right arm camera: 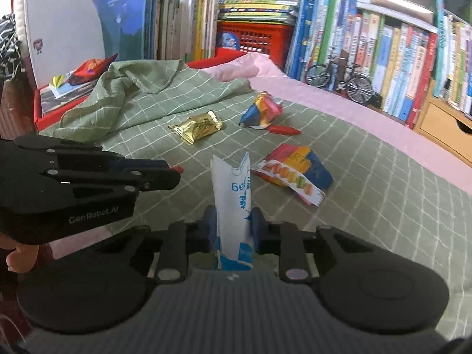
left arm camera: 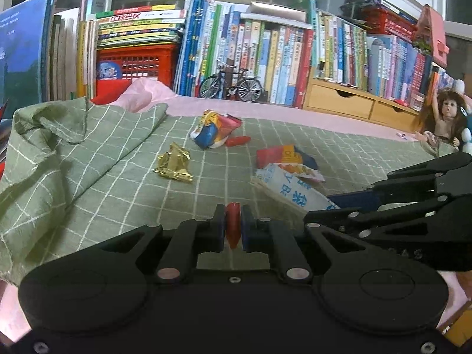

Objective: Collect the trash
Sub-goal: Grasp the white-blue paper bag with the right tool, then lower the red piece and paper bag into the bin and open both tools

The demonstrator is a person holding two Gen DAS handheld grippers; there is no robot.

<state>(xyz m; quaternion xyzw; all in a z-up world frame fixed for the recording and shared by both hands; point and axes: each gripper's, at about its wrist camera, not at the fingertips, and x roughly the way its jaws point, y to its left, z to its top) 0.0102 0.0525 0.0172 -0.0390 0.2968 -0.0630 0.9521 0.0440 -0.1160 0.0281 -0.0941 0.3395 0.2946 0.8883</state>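
My left gripper [left arm camera: 233, 221] is shut on a small red wrapper [left arm camera: 233, 225]; its red tip also shows in the right wrist view [right arm camera: 178, 169], where the left gripper [right arm camera: 174, 174] reaches in from the left. My right gripper [right arm camera: 233, 224] is shut on a white and blue bag [right arm camera: 233, 203], which sticks up between the fingers; that bag [left arm camera: 292, 188] lies beside the right gripper [left arm camera: 321, 206] in the left view. On the green checked cloth [right arm camera: 368, 194] lie a gold wrapper [right arm camera: 196, 126], a crumpled colourful wrapper [right arm camera: 261, 110], a red stick wrapper [right arm camera: 284, 130] and a flat colourful wrapper [right arm camera: 298, 168].
Rows of books [left arm camera: 265, 50], a red crate [left arm camera: 138, 62], a model bicycle [left arm camera: 230, 84] and a wooden drawer unit [left arm camera: 342, 100] line the back. A doll [left arm camera: 445, 118] sits at the right. The cloth is bunched up at the left [left arm camera: 59, 135]. A red box [right arm camera: 59, 100] stands at far left.
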